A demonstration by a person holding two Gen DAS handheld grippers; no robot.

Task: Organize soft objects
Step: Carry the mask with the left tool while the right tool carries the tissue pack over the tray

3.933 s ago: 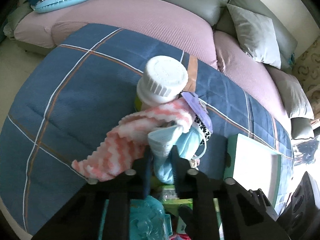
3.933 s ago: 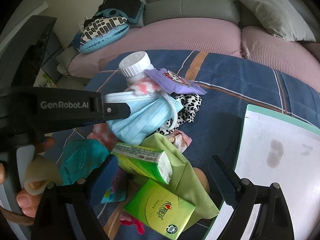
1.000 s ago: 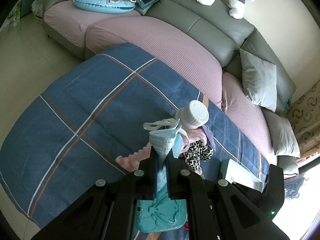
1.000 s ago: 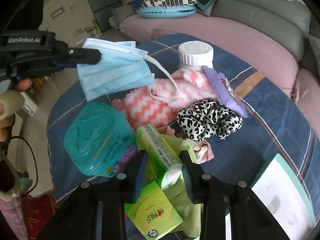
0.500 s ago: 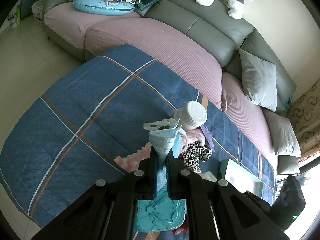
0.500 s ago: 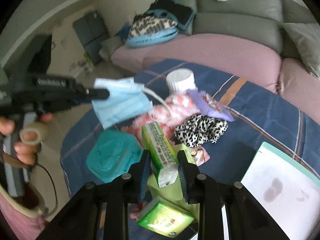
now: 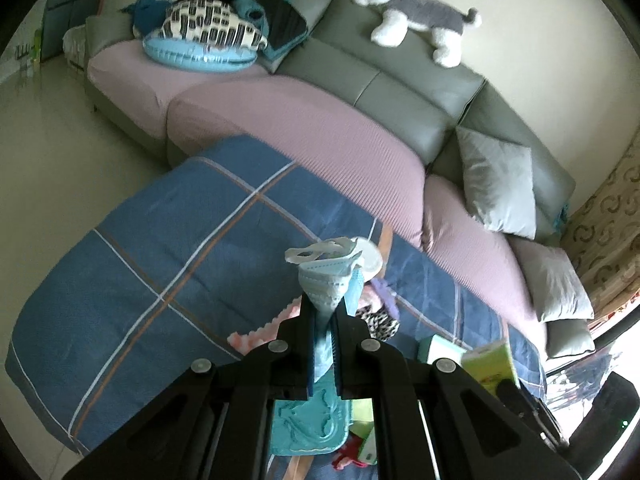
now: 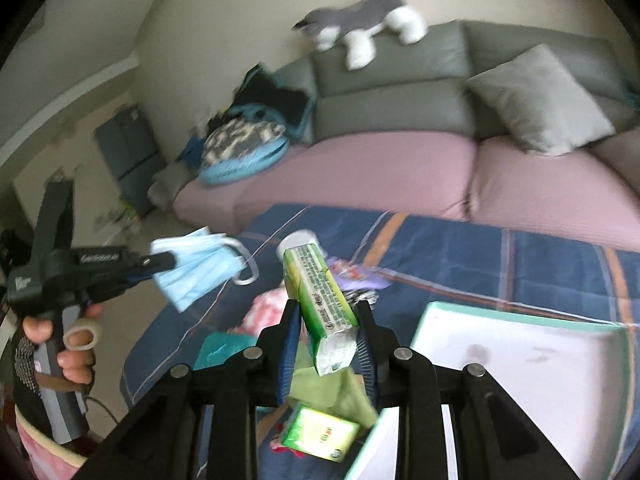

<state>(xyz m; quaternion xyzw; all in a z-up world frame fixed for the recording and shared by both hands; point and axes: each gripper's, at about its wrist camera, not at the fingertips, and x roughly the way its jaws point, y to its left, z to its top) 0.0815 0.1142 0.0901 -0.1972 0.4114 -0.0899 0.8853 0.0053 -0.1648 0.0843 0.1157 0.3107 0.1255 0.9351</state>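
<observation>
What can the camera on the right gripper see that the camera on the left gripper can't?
Only the right wrist view shows the person's hand holding the left gripper, the white tray laid open, and a second tissue pack lying below. Only the left wrist view shows the curtain and the teal pouch clearly. Both show the blue face mask, the tissue pack in the right gripper, the toy dog and the sofa.

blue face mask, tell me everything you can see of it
The blue face mask is a pleated, light blue disposable type of thin soft fabric with white ear loops. It hangs crumpled and partly folded in the air above the plaid blanket, pinched at one edge by the shut jaws of the left gripper; nothing else touches it.
</observation>
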